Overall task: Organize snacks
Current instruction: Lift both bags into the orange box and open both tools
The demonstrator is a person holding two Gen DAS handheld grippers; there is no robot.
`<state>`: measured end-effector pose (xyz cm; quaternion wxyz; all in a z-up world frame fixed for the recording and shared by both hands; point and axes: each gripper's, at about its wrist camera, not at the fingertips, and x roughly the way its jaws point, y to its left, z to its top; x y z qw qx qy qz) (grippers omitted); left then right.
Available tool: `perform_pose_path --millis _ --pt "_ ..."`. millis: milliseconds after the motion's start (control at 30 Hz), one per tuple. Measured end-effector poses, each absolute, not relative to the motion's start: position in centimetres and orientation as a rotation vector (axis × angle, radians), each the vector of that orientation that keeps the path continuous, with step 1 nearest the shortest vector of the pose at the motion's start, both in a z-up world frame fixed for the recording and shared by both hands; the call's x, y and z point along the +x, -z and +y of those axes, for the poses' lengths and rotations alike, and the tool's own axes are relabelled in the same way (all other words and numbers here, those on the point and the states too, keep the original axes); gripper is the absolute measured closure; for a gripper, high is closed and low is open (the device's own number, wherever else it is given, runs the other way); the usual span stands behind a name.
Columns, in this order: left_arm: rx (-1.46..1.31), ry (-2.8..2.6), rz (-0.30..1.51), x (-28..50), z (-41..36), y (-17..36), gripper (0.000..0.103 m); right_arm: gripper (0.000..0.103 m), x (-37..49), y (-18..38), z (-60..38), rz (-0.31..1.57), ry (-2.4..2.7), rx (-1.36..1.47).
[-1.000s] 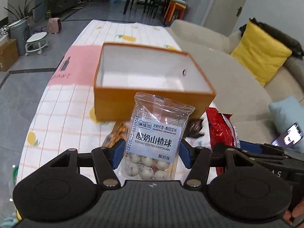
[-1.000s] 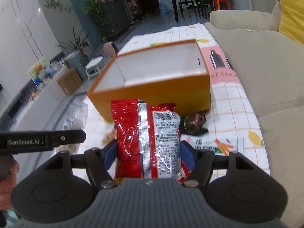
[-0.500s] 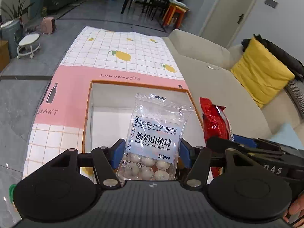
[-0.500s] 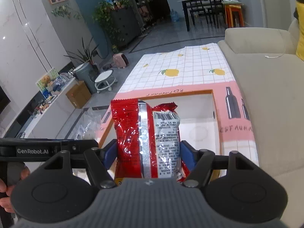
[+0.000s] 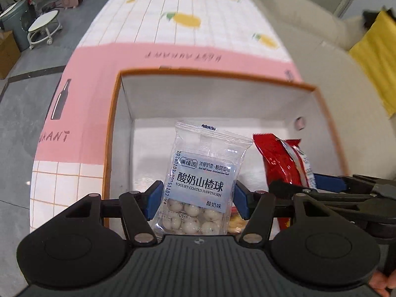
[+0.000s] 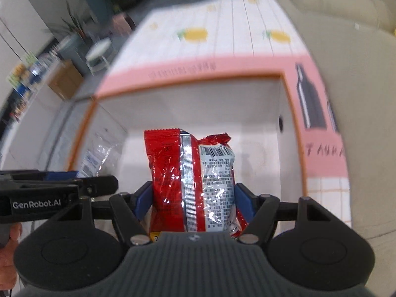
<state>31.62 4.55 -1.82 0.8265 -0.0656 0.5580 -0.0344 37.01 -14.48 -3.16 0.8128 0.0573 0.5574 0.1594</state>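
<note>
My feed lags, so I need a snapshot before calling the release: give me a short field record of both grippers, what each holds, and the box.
left gripper: shut on clear yogurt hawthorn packet, held upright over the box
right gripper: shut on red snack packet, also upright over the box
box: orange outside, white inside, open top; visible floor looks bare
surface: box stands on the pink band of a checked tablecloth
surroundings: beige sofa beside the table
status: both packets gripped, neither dropped in yet
</note>
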Motion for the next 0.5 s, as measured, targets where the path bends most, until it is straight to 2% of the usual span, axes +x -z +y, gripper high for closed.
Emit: perform_pose_path --millis 300,500 --pt "0.039 0.023 1.251 34.3 2.9 5.7 0.035 0.035 39.5 7.8 -13.0 1.345 -0.323 0.04" --pt "0.059 0.014 1.276 34.8 2.3 6.6 0.03 0.035 39.5 8.9 -12.1 1.397 -0.339 0.023"
